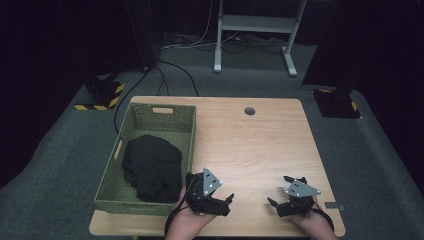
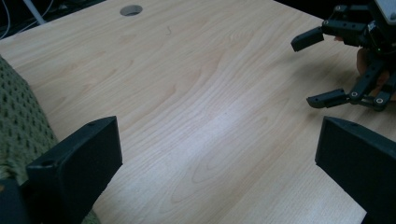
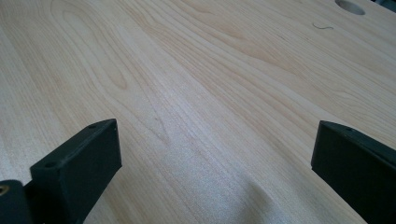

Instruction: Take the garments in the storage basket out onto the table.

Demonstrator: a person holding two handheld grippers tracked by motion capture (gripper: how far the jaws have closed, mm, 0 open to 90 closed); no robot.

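Note:
A green woven basket (image 1: 186, 142) stands on the left half of the wooden table (image 1: 255, 145), and a crumpled black cloth (image 1: 152, 167) lies inside it. My left gripper (image 1: 214, 189) rests at the near edge just right of the basket, open and empty. In the left gripper view its jaws (image 2: 215, 154) spread wide over bare wood, the basket wall (image 2: 14, 121) beside the left one. My right gripper (image 1: 278, 190) sits at the near right, open, holding nothing. Seen from the left gripper view, the right gripper (image 2: 312, 70) has its fingers apart. Its own view has the right gripper (image 3: 212, 154) wide over bare wood.
A round cable hole (image 1: 250, 110) pierces the table near its far edge. On the grey carpet beyond stand a white desk frame (image 1: 255, 25), loose cables (image 1: 170, 75) and two black bases with yellow stripes (image 1: 102, 95) (image 1: 337, 102).

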